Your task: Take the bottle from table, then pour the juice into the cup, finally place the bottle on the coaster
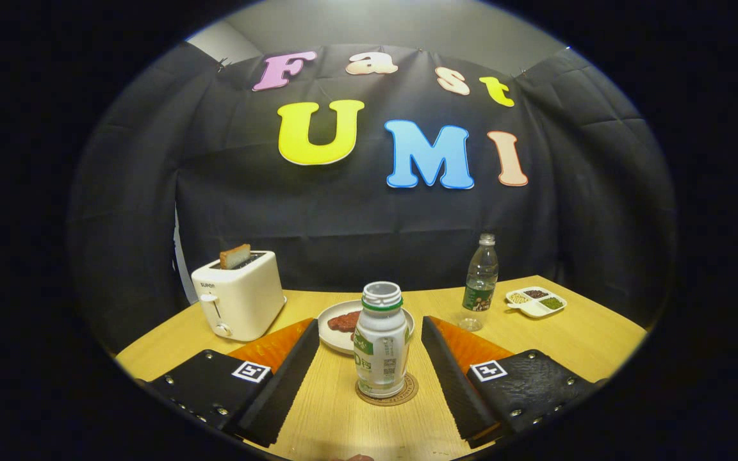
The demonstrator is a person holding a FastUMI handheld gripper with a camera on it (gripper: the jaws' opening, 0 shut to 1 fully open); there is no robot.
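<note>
Wooden table spreads across the booth. Toaster sits at ten o'clock from the fingers, a slice of bread poking out of its slot. The gripper is spread wide, touching nothing. Between the fingers stands the bottle, upright on the coaster, cap off. Just behind it, at twelve, a plate with something reddish-brown. Clear water bottle at one o'clock, small divided dish at two.
</note>
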